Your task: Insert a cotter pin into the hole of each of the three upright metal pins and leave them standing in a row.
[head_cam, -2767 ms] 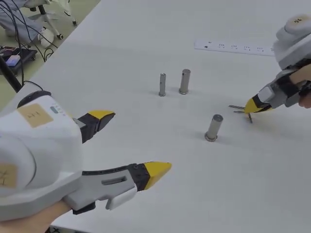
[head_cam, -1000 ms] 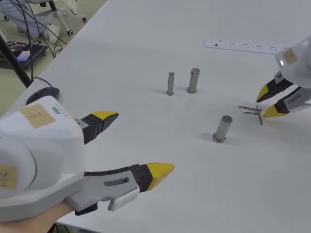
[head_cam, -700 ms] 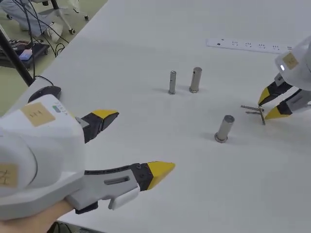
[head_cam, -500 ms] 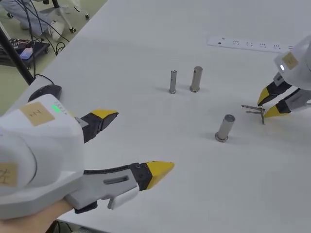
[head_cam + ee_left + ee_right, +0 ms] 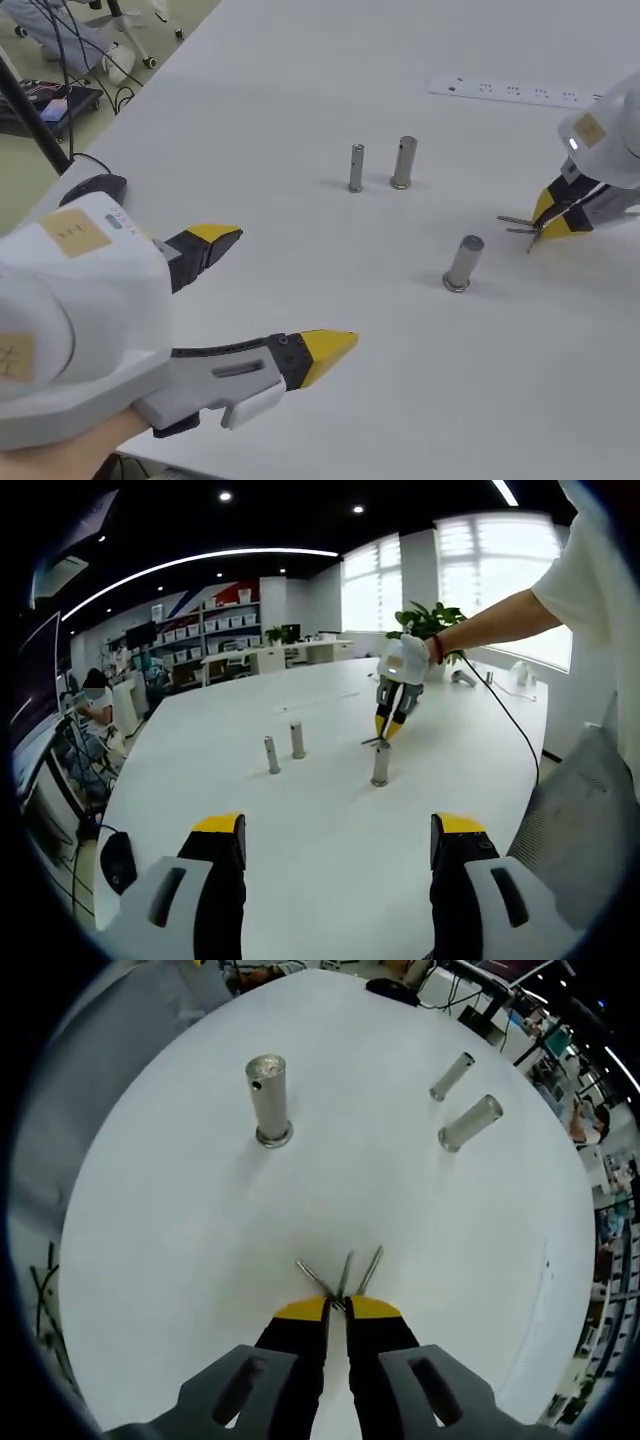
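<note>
Three thin cotter pins [image 5: 344, 1272] lie fanned on the desk [image 5: 300, 80] toward its right edge, their ends meeting right at the right gripper [image 5: 337, 1305]. That gripper tilts steeply down, tips at the desk, jaws pinched together on the pins' ends. Near them the near metal pin [image 5: 464, 263] stands upright, a hole by its top. Two more metal pins [image 5: 403, 162] stand side by side farther in. The left gripper [image 5: 282, 290] hovers by the left edge, jaws spread wide.

Left hand-held gripper [image 5: 272, 290] sits low and close, jaws wide apart. Right hand-held gripper [image 5: 553, 218] reaches out, tips down, jaws pinched on a cotter pin [image 5: 345, 1278].
</note>
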`<state>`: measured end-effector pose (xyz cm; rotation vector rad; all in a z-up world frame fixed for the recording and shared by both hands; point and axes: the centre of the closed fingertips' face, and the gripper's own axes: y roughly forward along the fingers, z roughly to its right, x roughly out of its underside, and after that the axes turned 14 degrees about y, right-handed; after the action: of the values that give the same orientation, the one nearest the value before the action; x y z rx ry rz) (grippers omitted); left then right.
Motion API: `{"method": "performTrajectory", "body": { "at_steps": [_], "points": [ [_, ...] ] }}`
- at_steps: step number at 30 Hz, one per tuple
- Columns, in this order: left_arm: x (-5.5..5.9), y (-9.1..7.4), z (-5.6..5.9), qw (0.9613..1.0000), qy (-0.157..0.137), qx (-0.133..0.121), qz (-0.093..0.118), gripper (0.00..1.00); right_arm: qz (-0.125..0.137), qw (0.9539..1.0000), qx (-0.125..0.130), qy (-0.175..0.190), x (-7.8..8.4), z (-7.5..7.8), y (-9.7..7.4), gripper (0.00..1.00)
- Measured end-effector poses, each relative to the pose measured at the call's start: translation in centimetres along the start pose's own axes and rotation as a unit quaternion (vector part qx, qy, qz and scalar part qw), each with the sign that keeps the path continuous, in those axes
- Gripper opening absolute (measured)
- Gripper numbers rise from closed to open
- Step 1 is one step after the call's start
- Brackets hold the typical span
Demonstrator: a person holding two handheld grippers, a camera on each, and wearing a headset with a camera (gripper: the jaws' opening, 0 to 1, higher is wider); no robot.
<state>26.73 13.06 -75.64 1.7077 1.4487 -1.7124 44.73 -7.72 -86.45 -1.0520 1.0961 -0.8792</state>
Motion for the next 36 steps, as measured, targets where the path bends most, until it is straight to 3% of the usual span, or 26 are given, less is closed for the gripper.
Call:
{"method": "performTrajectory", "body": {
  "at_steps": [13, 25, 36],
  "points": [
    [-0.2, 0.2, 0.0, 1.0000, -0.001, 0.001, 0.003, 0.75, 0.006, 0.9991, 0.002, 0.043, 0.1, 0.0, -0.1, 0.05],
    [-0.3, 0.4, 0.2, 1.0000, 0.006, 0.005, 0.003, 0.75, 0.007, 0.9973, 0.024, 0.068, 0.4, 0.3, -0.4, 0.03],
    [-0.7, 1.1, 0.5, 0.9996, 0.018, 0.022, 0.004, 0.74, 0.013, 0.9956, 0.041, 0.084, 0.0, -0.2, -1.5, 0.03]
  ]
}}
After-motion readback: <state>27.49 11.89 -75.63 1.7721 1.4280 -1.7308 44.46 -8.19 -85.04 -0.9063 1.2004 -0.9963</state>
